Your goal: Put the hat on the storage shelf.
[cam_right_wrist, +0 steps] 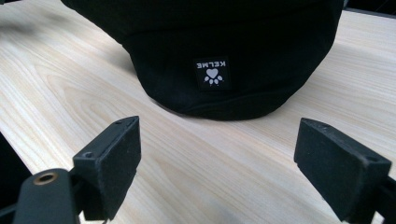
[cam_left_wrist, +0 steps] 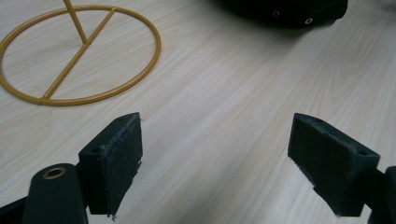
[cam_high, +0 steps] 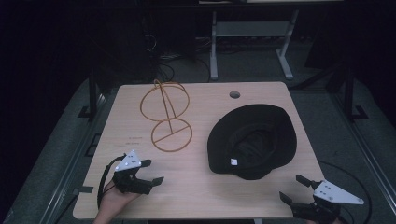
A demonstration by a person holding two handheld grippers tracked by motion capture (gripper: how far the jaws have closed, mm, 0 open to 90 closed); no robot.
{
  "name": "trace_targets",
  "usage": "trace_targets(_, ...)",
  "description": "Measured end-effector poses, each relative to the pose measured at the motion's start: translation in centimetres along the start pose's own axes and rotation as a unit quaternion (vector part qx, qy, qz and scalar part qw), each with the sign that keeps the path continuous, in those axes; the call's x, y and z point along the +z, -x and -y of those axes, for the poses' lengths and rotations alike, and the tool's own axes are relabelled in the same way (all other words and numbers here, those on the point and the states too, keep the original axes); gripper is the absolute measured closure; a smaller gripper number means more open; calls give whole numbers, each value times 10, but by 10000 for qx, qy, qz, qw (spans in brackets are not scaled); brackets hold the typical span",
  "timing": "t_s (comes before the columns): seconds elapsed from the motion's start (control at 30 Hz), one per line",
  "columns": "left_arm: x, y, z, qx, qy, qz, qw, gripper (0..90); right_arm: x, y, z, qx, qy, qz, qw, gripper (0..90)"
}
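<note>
Lying crown-down on the desk (cam_high: 201, 186): black hat (cam_high: 252, 140), hollow upward, with a small white tag inside. Beside it, gold wire stand (cam_high: 166, 116). Left gripper (cam_high: 152, 171) and right gripper (cam_high: 293, 188) both spread wide, holding nothing.

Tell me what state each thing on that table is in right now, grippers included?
Black hat: lying crown down, opening facing up, small label upside down on its near side.
Gold wire stand: upright on its round base, nothing on it.
Left gripper: jaws open, holding nothing, above bare wood.
Right gripper: jaws open, holding nothing, facing the hat, apart from it.
</note>
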State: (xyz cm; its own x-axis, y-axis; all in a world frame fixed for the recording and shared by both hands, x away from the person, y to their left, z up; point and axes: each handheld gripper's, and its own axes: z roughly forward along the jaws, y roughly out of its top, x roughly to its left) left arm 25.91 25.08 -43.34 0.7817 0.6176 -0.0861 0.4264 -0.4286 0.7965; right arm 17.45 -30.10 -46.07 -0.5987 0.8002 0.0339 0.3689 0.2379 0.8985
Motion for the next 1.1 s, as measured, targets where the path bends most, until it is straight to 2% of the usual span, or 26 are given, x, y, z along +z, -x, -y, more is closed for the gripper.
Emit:
trace_targets(0.3, 2, 0, 1, 5, -62, 51, 10000, 173, 0, 6, 2, 84, 14, -19, 10000, 143)
trace_targets(0.33, 2, 2, 0, 70, -47, 87, 9999, 173, 0, 6, 2, 68, -10, -7, 10000, 143)
trace_targets(0.5, 2, 5, 0, 138, -67, 156, 9998, 173, -4, 3, -1, 72, 59, 21, 10000, 143)
trace_targets(0.63, 1, 9, -3, 195, 15, 246, 9995, 173, -4, 1, -1, 47, 76, 16, 10000, 143)
trace_targets(0.9, 8, 21, -14, 307, 69, 539, 9981, 174, -3, 2, -1, 82, 78, 7, 9999, 143)
trace_targets(1.03, 12, 30, -23, 448, 56, 676, 9967, 174, -4, 2, -1, 108, 115, -13, 9999, 143)
trace_targets(1.1, 16, 38, -34, 578, 83, 780, 9952, 178, -5, 3, -2, 119, 136, 4, 9998, 143)
